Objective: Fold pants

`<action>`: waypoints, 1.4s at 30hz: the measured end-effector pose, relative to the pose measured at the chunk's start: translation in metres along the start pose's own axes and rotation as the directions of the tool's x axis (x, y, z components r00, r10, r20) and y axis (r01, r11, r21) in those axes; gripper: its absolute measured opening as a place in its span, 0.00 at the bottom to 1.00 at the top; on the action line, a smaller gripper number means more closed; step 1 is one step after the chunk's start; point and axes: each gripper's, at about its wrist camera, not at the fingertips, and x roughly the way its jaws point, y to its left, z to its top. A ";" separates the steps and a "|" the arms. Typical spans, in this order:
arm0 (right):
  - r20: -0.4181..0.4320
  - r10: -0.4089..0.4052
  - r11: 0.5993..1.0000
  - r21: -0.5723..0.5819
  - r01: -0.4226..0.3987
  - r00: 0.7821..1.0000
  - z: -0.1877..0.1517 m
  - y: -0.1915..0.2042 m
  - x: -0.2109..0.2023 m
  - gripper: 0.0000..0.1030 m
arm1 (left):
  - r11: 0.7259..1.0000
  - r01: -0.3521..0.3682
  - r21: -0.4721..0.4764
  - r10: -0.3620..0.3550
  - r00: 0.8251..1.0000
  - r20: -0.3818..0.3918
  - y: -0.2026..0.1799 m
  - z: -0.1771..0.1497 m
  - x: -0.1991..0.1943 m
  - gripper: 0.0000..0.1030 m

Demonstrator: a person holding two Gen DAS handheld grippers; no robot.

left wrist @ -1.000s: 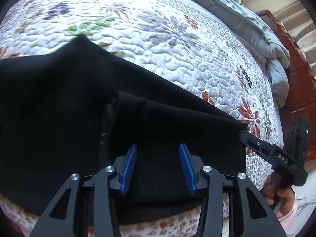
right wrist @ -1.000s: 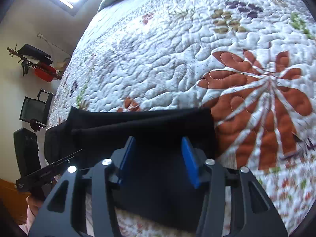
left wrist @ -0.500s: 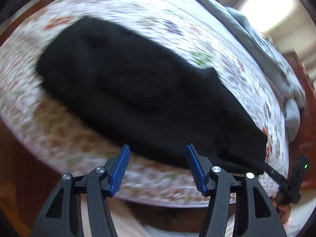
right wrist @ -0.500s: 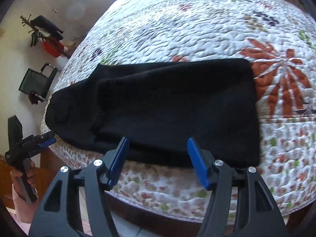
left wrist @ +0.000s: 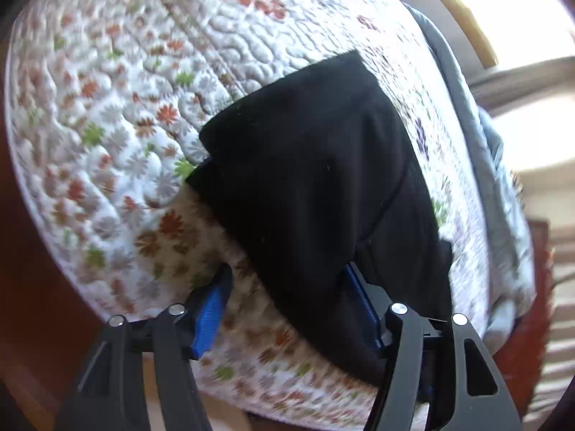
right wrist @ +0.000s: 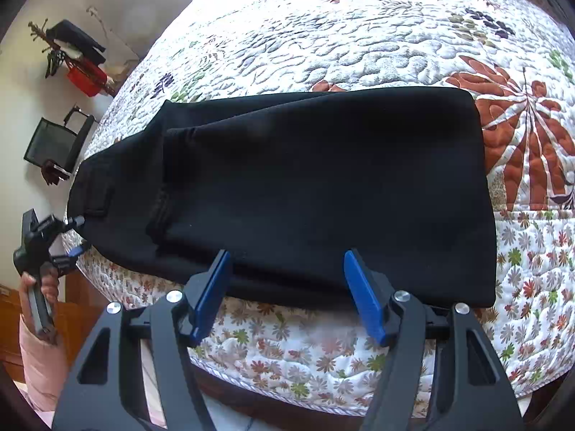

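On the near edge of the bed, the black pants (right wrist: 316, 186) are lying across the floral quilt (right wrist: 359, 36), and they already look folded at least once lengthwise and once over. You can see one layer stacked on another, with a stepped edge toward the left end where the lower layer sticks out past the top one. The right end is squared off pretty neatly. The front edge hangs right along the mattress edge.

The right gripper (right wrist: 287, 287) is hovering just in front of that front edge, blue pads spread wide, nothing between them. It isn't touching the fabric as far as I can tell.

The left gripper (left wrist: 287, 305) is at the left end of the bundle. From its own camera the pads are spread apart too, with the corner of the pants sitting in or just over the gap, and the cloth covers part of the right pad. It hasn't pinched anything. That view is pretty motion-blurred though, so I can't say if it's actually touching. From the right camera you can see it at the far left, tips right at the waistband-looking end.

My read: most of the folding is done. What's probably left is one more fold to shorten the bundle, or just tidying that uneven left end. A grey blanket (left wrist: 496, 179) is bunched along the far side, well clear.
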 end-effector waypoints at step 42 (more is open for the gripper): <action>-0.001 0.018 1.000 -0.023 -0.018 1.000 0.004 -0.003 0.010 0.71 | 0.994 0.059 -0.092 -0.058 0.998 0.009 0.006 0.004 -0.002 0.55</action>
